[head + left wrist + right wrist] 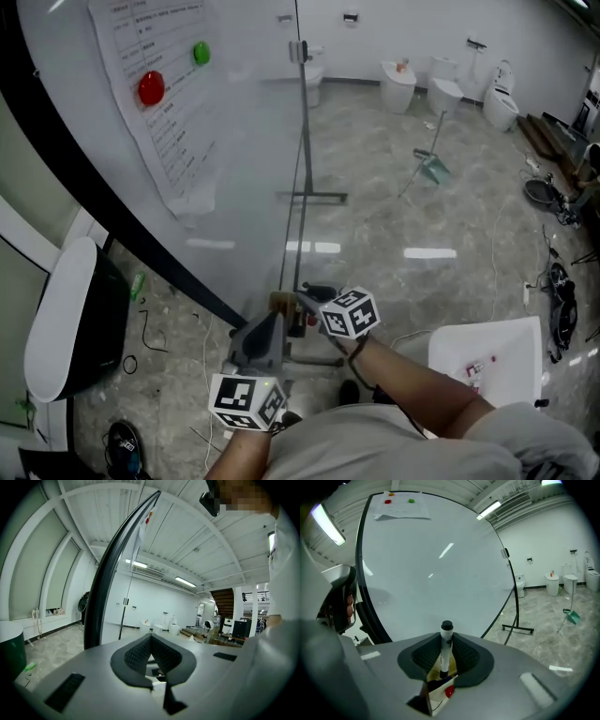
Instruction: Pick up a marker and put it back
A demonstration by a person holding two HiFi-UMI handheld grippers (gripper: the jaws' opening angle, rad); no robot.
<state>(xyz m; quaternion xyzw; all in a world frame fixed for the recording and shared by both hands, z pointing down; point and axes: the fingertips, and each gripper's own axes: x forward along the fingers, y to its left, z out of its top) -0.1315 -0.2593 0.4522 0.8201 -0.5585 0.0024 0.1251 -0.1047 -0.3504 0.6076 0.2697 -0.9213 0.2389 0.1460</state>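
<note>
White plastic with a black cap on top: the slim whiteboard marker (445, 654) is standing upright between the jaws of the right gripper (446, 641). The two dark ribbed pads are pressing on its barrel from both sides. It is being held in front of the large white board with the black frame (436, 559), just above a small pale holder (439, 692) in which something red is showing. The left gripper (151, 644) is carrying nothing. Its jaws are lying together with no thing between them, and it is pointing away across the room.

I am judging the marker to be very light and stiff, so it is not bending under the grip. Its round smooth barrel is probably slippery, however, and it is able to turn or tilt between the pads. Taking hold on the barrel below the cap, as here, is looking safest to me; a grip on the cap alone is risking to pull the cap off.

Some things are being hard to read. The lower end of the marker is disappearing into the shadow between the jaws, so I cannot tell if it is touching the holder. What the red thing is, I also cannot tell. In the head view the marker is too small to find among the two grippers.
</note>
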